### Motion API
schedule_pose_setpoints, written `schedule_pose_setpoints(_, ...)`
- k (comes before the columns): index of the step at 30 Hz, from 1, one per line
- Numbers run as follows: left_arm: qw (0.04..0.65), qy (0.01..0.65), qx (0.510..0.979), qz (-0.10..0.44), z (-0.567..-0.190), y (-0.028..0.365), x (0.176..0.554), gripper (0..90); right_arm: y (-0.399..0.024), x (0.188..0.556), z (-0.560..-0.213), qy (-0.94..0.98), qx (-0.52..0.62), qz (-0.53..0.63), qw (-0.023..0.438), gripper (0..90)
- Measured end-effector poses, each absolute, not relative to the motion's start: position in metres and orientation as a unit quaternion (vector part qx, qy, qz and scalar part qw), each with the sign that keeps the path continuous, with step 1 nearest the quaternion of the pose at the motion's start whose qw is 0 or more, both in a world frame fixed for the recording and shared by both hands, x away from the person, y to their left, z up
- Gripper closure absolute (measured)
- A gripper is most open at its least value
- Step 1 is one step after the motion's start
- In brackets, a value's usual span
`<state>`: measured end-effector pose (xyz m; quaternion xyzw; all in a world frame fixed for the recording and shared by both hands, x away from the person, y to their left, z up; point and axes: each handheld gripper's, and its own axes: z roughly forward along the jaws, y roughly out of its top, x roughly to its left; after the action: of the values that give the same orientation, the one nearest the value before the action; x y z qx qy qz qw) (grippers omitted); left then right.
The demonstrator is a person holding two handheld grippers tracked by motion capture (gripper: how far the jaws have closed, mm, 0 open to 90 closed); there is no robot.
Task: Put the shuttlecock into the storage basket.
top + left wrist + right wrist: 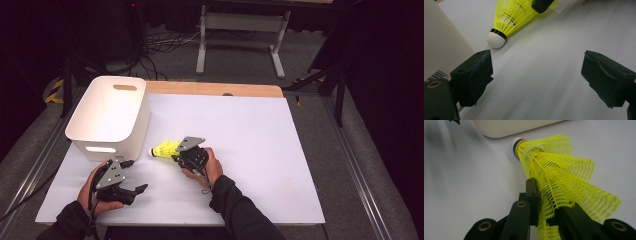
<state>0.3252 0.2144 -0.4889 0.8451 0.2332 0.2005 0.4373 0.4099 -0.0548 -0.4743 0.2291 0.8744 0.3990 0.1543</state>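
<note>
One yellow shuttlecock (pixel 559 172) — mesh skirt crumpled, white cork tip

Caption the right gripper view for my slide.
Right gripper pinching a yellow shuttlecock by its skirt, near the white bin.

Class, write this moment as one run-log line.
right gripper: shut on yellow plastic mesh shuttlecock skirt | left gripper: open, empty | shuttlecock's white cork tip near white plastic bin | white table
</note>
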Motion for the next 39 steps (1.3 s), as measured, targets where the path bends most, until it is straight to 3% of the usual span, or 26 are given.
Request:
schedule_pose_setpoints(9, 0.440, 0.230, 0.844, 0.202, -0.488, 0.215, 0.323, 11.3, -0.058, 0.410, -0.474, 0.876, 0.220, 0.411, 0.125, 57.9)
schedule_pose_setpoints(15, 0.443, 0.227, 0.844, 0.198, -0.488, 0.214, 0.323, 11.4, -0.046, 0.408, -0.478, 0.880, 0.213, 0.399, 0.144, 43.4)
schedule_pose_setpoints(18, 0.444, 0.225, 0.845, 0.198, -0.488, 0.214, 0.322, 11.4, -0.042, 0.409, -0.479, 0.879, 0.216, 0.396, 0.151, 42.2)
schedule_pose_setpoints(22, 0.445, 0.225, 0.845, 0.194, -0.489, 0.214, 0.321, 11.4, -0.036, 0.415, -0.478, 0.875, 0.236, 0.390, 0.162, 51.4)
schedule_pose_setpoints(28, 0.444, 0.222, 0.847, 0.190, -0.490, 0.213, 0.321, 11.4, -0.022, 0.421, -0.477, 0.874, 0.255, 0.372, 0.182, 83.5)
schedule_pose_setpoints(39, 0.447, 0.229, 0.842, 0.195, -0.490, 0.216, 0.320, 11.5, -0.020, 0.422, -0.474, 0.870, 0.257, 0.377, 0.185, 88.0)
